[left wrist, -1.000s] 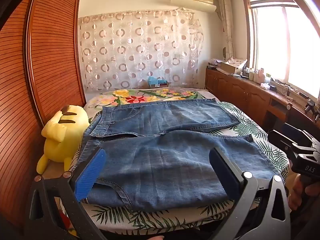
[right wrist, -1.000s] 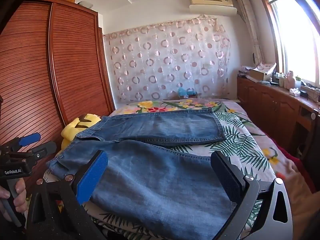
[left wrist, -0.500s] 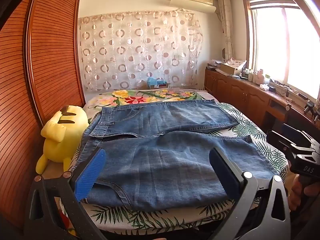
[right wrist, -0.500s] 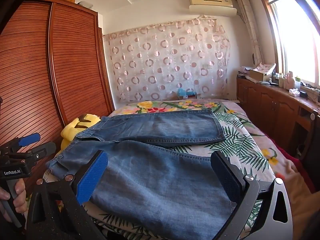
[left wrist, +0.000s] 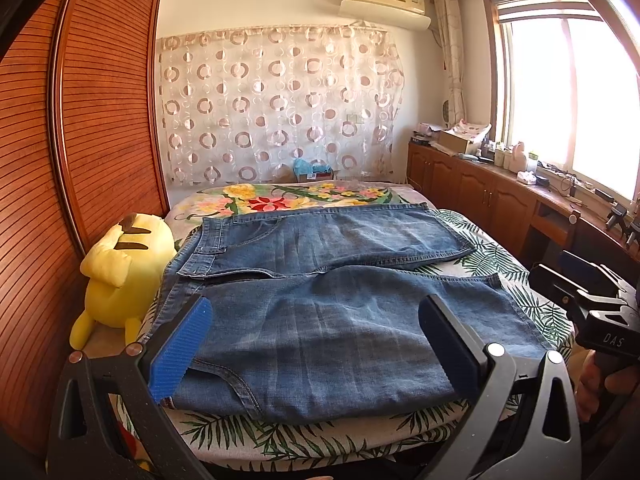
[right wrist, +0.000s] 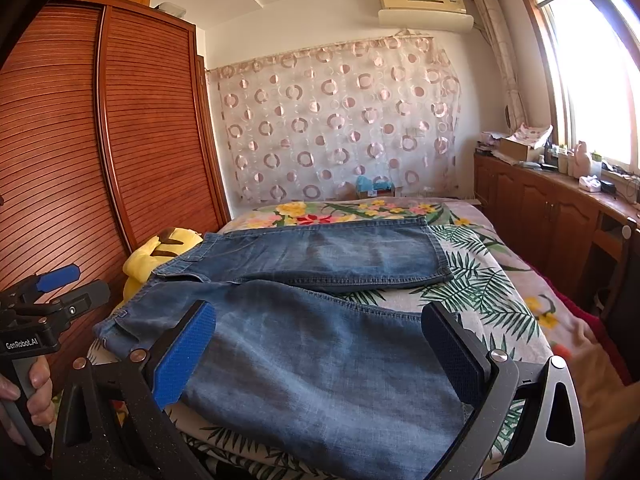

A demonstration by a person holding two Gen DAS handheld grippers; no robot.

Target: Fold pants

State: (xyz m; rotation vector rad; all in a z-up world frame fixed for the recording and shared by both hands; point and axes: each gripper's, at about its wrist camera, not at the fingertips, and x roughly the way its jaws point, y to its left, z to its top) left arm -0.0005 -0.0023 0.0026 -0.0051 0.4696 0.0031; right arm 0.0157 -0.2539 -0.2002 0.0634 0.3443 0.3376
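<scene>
My jeans [left wrist: 320, 320] lie spread flat on the bed [left wrist: 500, 264], legs apart, nothing folded yet. My left tongs [left wrist: 316, 344] and right tongs [right wrist: 320, 344] both hover gaping and empty above the near edge. Next, I'd pinch waistband and hem.
</scene>
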